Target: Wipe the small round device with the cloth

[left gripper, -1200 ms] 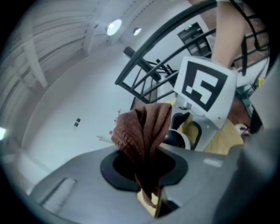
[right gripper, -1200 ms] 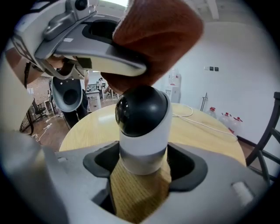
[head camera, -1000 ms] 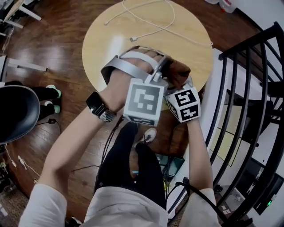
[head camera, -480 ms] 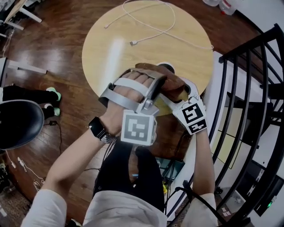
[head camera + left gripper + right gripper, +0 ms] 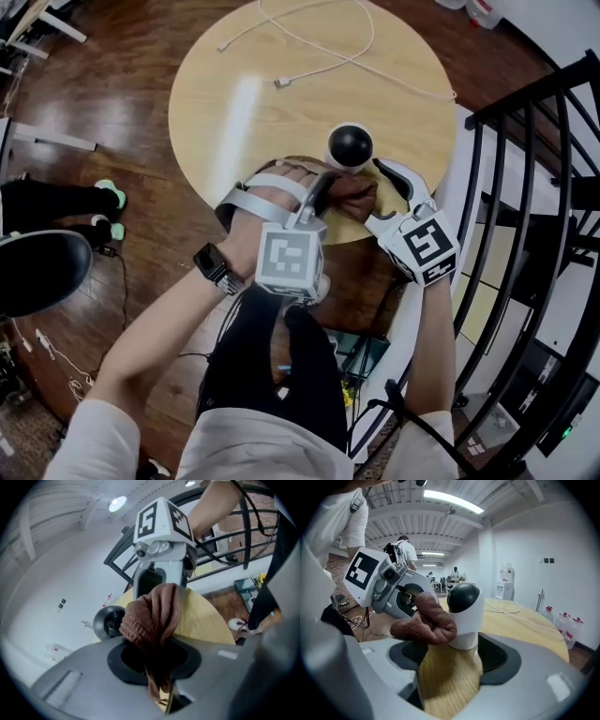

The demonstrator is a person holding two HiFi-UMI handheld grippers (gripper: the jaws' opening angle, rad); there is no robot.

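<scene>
The small round device [image 5: 350, 147], a white body with a black ball top, stands upright near the front edge of the round wooden table [image 5: 244, 103]. My left gripper [image 5: 330, 192] is shut on a bunched brown cloth [image 5: 353, 195], which rests against the device's near side. In the left gripper view the cloth [image 5: 154, 616] rises out of the jaws, with the device [image 5: 108, 620] behind it to the left. My right gripper [image 5: 384, 187] stands open; in its own view the device [image 5: 464, 613] is just ahead of the jaws and the cloth [image 5: 426, 620] touches its left side.
A white cable [image 5: 319, 47] loops across the far half of the table. A black metal railing [image 5: 544, 187] runs close on the right. A dark chair [image 5: 37, 267] stands at the left on the wooden floor. The person's legs are below the table edge.
Both grippers have drawn back toward the table's front edge. The cloth has come off the top of the device, which now shows uncovered beyond the grippers.
</scene>
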